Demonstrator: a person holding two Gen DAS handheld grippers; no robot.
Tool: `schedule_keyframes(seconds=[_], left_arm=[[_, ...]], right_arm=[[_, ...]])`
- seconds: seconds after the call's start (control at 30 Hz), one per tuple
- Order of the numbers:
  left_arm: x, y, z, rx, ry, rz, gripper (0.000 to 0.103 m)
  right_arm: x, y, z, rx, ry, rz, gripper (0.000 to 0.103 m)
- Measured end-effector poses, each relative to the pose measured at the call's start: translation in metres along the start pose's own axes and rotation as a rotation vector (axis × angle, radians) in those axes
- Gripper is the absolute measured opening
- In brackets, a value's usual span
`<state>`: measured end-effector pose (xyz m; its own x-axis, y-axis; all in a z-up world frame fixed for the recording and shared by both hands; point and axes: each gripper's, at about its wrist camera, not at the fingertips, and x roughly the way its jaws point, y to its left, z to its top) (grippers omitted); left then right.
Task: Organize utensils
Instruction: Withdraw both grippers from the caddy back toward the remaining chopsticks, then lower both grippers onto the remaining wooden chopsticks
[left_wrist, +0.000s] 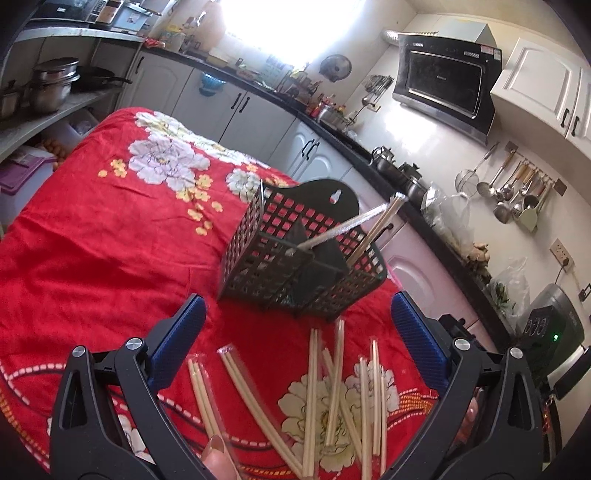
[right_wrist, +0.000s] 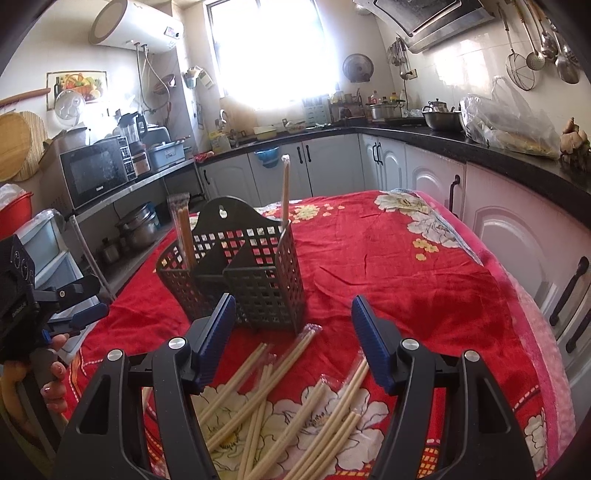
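A table covered in a red cloth with large white flowers (right_wrist: 388, 258) holds a dark grey perforated plastic utensil basket (right_wrist: 236, 273) with divided compartments. A few wrapped pairs of pale wooden chopsticks stand in it (right_wrist: 184, 229) — one pair leans far over in the left wrist view. More loose pale wooden chopsticks (right_wrist: 280, 402) lie scattered on the cloth just in front of the basket. The left hand-held gripper (left_wrist: 295, 325) and the right hand-held gripper (right_wrist: 293, 332) both hover over the scattered chopsticks, blue-padded jaws spread wide, gripping nothing.
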<state>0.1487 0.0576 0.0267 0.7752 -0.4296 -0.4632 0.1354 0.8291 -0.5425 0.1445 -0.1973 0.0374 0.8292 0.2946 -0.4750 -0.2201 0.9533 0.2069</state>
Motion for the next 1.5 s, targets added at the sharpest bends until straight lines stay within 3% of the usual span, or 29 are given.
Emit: schedule_keyframes(seconds=[0.5,0.77,0.87,1.07,1.5], left_arm=[[0.019,0.001,-0.034,-0.007,0.115,0.036,0.092],[0.035,0.008,-0.050,-0.044,0.194,0.019,0.092],[0.040,0.009,-0.055,-0.060,0.224,0.009,0.085],[0.049,0.006,-0.064,-0.069,0.274,-0.011,0.066],[0.069,0.016,-0.067,-0.112,0.334,0.072,0.063]], right_arm=[[0.004,0.001,-0.026,-0.020,0.088,0.016,0.063],[0.014,0.003,-0.040,-0.015,0.159,0.049,0.063],[0.020,0.001,-0.045,-0.005,0.191,0.062,0.061],[0.031,-0.004,-0.051,0.022,0.250,0.097,0.044],[0.082,-0.011,-0.058,0.061,0.452,0.037,0.039]])
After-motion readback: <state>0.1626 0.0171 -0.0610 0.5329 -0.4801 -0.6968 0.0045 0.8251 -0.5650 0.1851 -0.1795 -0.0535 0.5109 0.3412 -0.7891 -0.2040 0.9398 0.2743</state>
